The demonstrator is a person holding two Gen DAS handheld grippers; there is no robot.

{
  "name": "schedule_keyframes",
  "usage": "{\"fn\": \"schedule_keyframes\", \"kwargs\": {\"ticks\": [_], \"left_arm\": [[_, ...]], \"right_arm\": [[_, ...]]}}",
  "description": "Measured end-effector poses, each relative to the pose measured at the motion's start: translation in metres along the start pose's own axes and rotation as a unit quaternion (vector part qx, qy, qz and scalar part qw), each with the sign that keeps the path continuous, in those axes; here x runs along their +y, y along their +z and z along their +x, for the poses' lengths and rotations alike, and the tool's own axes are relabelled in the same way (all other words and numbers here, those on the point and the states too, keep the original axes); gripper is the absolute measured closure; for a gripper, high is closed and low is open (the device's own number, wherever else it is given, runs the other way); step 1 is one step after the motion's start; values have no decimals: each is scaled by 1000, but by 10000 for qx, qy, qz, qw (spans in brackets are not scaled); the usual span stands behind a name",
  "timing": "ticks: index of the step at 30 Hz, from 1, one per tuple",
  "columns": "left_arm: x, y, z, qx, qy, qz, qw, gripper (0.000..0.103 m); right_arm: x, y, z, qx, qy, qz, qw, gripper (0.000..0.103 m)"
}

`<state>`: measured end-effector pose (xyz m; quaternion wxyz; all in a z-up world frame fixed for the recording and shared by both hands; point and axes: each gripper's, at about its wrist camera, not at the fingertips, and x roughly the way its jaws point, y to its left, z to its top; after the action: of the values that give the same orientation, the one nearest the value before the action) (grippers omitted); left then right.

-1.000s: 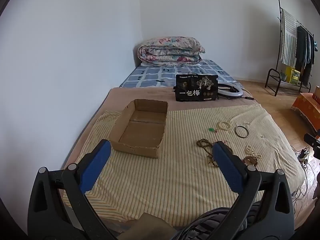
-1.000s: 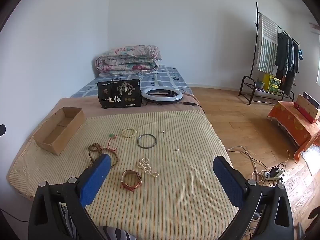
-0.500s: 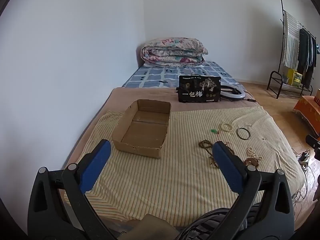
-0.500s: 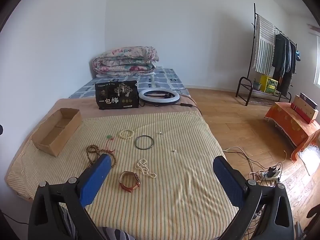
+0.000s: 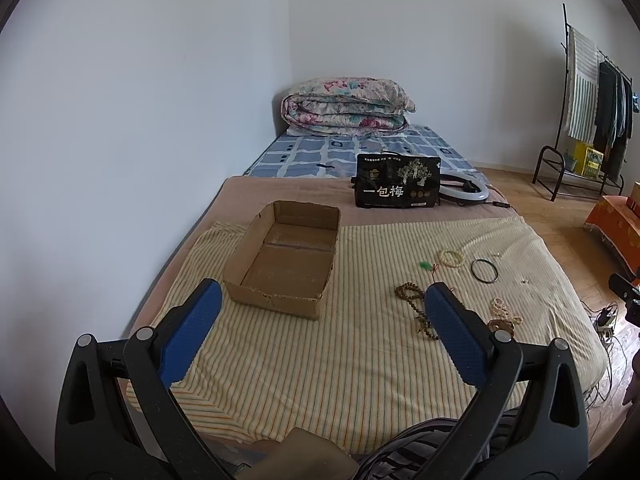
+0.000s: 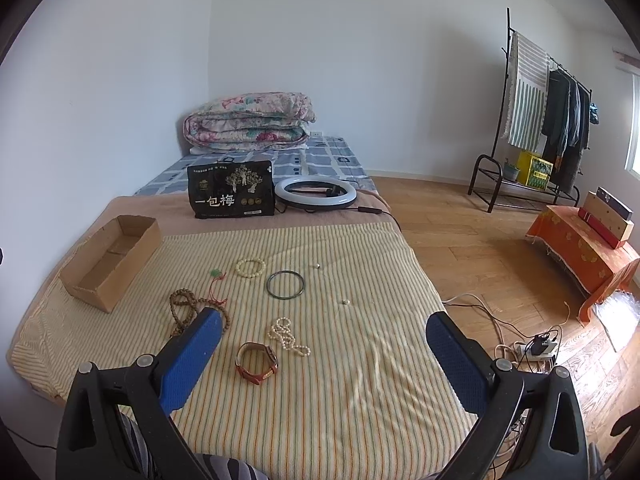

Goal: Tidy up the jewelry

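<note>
Above the striped bedspread (image 6: 320, 380), both of my grippers hang with nothing in them. My left gripper (image 5: 320, 332) has its blue pads spread wide, touching nothing; my right gripper (image 6: 322, 350) is spread just as wide, also touching nothing.

Compared with a second ago, the left view has drawn slightly back and up, so the cardboard box (image 5: 282, 258) sits a little lower in view; the jewelry has not moved.

The box lies open-topped on the bedspread. To its right are scattered the jewelry pieces: a brown bead necklace (image 6: 188, 308) nearest the box, a green pendant on red cord (image 6: 216, 274), a cream bead bracelet (image 6: 250, 267), a dark bangle (image 6: 285, 285), a pearl strand (image 6: 286, 336) and a leather-strap watch (image 6: 257, 362). Beyond the box stand a black printed bag (image 6: 231, 195) and a ring light (image 6: 316, 195), then a folded floral quilt (image 6: 250, 126) against the white wall. Far right of the box, a clothes rack (image 6: 540, 120) stands on wooden floor.
</note>
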<state>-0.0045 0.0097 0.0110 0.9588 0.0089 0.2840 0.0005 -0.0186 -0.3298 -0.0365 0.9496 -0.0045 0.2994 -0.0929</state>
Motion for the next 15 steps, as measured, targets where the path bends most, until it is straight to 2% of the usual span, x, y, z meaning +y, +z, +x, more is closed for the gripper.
{"fn": "schedule_keyframes", "kwargs": {"ticks": [15], "left_arm": [[1,2,-3,-15,-7,-20,10000,0]], "right_arm": [[5,3,-7,-90,-43,-87,9999,0]]}}
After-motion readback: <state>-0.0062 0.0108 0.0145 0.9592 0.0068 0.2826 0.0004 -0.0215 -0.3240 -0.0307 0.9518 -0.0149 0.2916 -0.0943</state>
